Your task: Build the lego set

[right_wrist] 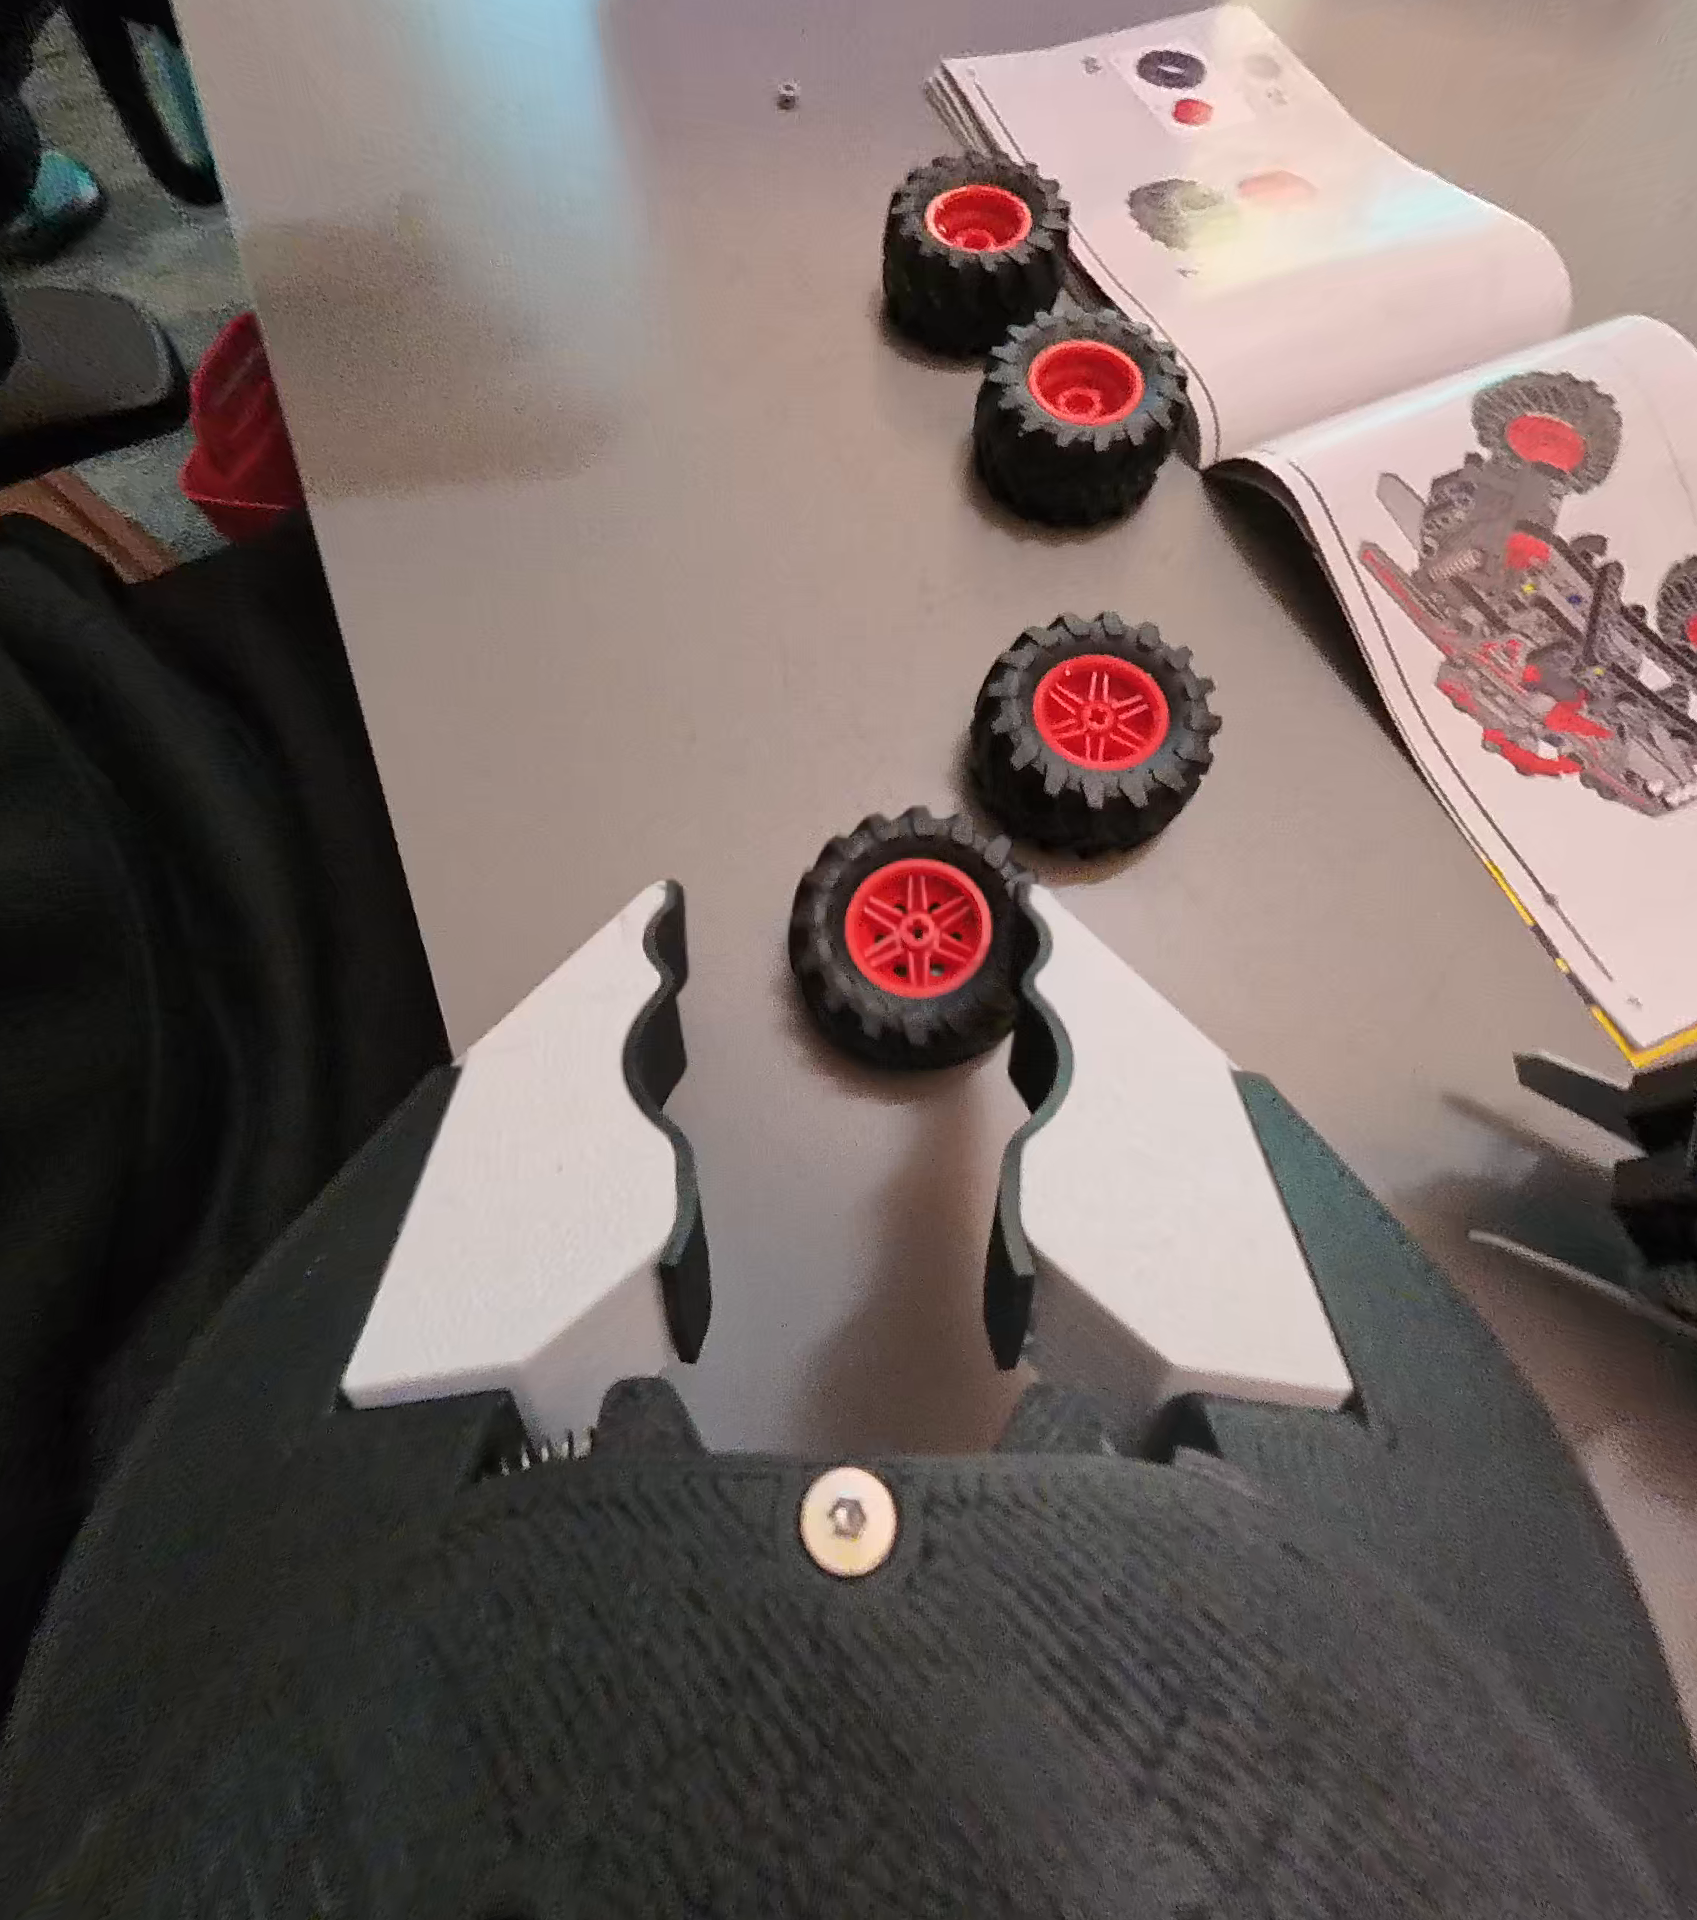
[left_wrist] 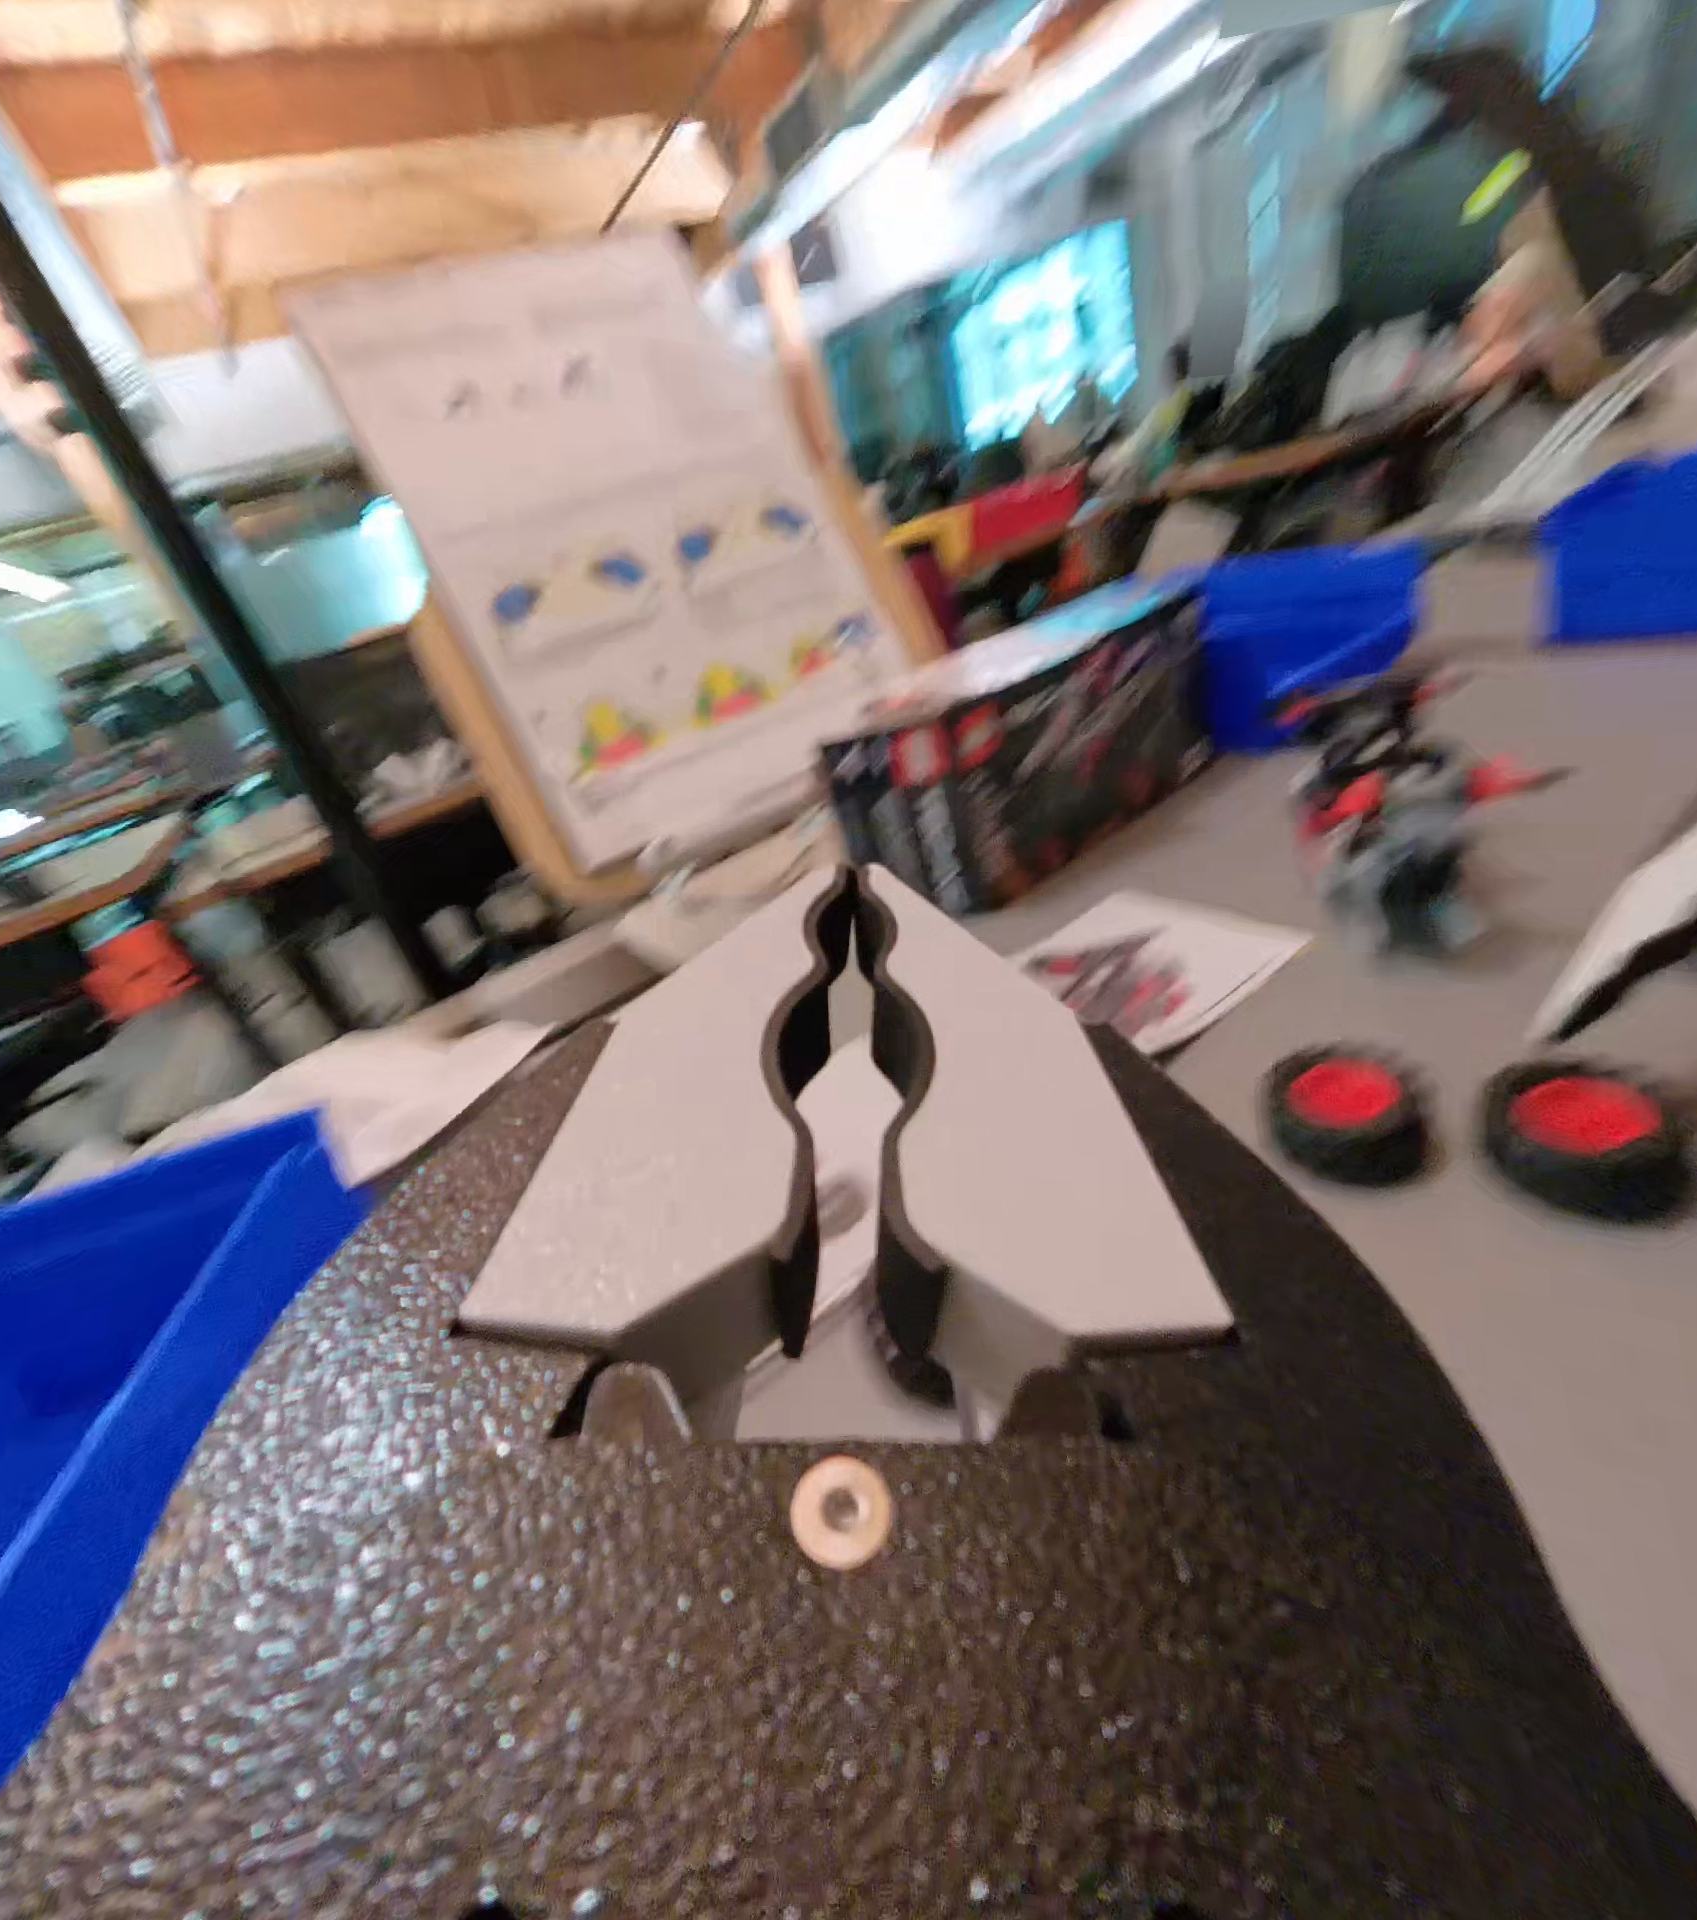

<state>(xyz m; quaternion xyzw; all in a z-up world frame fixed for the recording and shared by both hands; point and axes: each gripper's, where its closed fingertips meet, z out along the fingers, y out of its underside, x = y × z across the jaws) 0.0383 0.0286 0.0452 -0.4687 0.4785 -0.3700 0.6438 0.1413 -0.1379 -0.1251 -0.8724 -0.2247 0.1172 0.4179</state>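
Several black lego tyres with red hubs lie flat in a row on the grey table. My right gripper is open, low over the table, and the nearest wheel lies between its fingertips, close against the right finger. More wheels lie beyond. My left gripper is shut with its tips touching and nothing in it, held above the table. In the blurred left wrist view two wheels lie to its right, with the part-built vehicle behind them.
An open instruction booklet lies right of the wheels. A dark lego assembly sits at the right edge. The table edge and a person's dark clothing are on the left. The lego box, blue bins and a poster board surround the left gripper. Across from one pair of fingers to the other is roughly 25 cm.
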